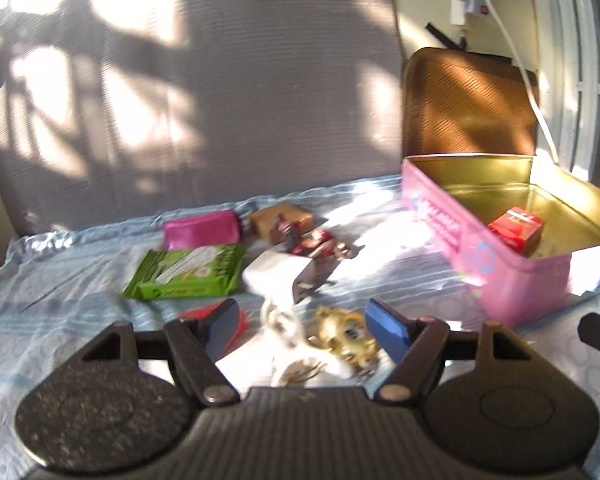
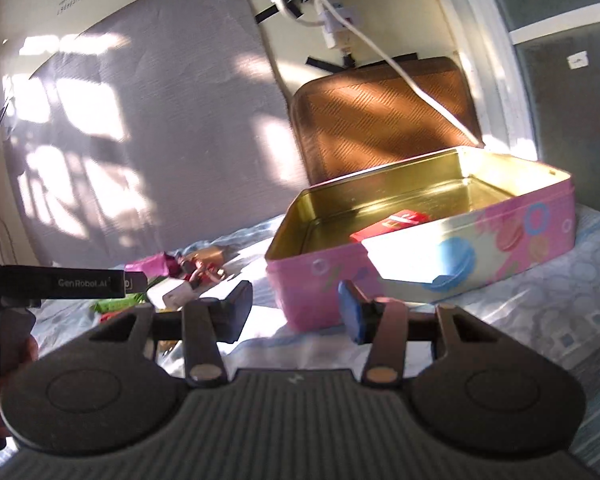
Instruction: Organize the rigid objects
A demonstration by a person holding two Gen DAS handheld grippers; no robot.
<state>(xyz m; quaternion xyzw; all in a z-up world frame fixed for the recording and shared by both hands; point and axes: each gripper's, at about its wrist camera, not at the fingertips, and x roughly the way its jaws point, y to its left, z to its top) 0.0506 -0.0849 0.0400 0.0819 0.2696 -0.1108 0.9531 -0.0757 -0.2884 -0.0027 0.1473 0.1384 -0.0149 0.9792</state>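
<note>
A pink tin (image 1: pixel 512 280) with a raised brown lid (image 1: pixel 468 108) stands open on the bed at the right; a red box (image 1: pixel 516 228) lies inside. My left gripper (image 1: pixel 304 328) is open over a gold keychain (image 1: pixel 340 332) and a white cord. Beyond it lie a white charger (image 1: pixel 276 272), a green packet (image 1: pixel 188 272), a pink pouch (image 1: pixel 200 228), a tan box (image 1: pixel 280 218) and a red item (image 1: pixel 204 312). My right gripper (image 2: pixel 294 308) is open and empty, just in front of the tin (image 2: pixel 420 264), with the red box (image 2: pixel 388 224) inside.
A light blue patterned sheet (image 1: pixel 60 280) covers the bed. A grey upright mattress (image 1: pixel 180 80) stands behind. White cables (image 2: pixel 380 48) hang from a wall socket above the tin. The left gripper's body (image 2: pixel 60 282) shows at the left of the right wrist view.
</note>
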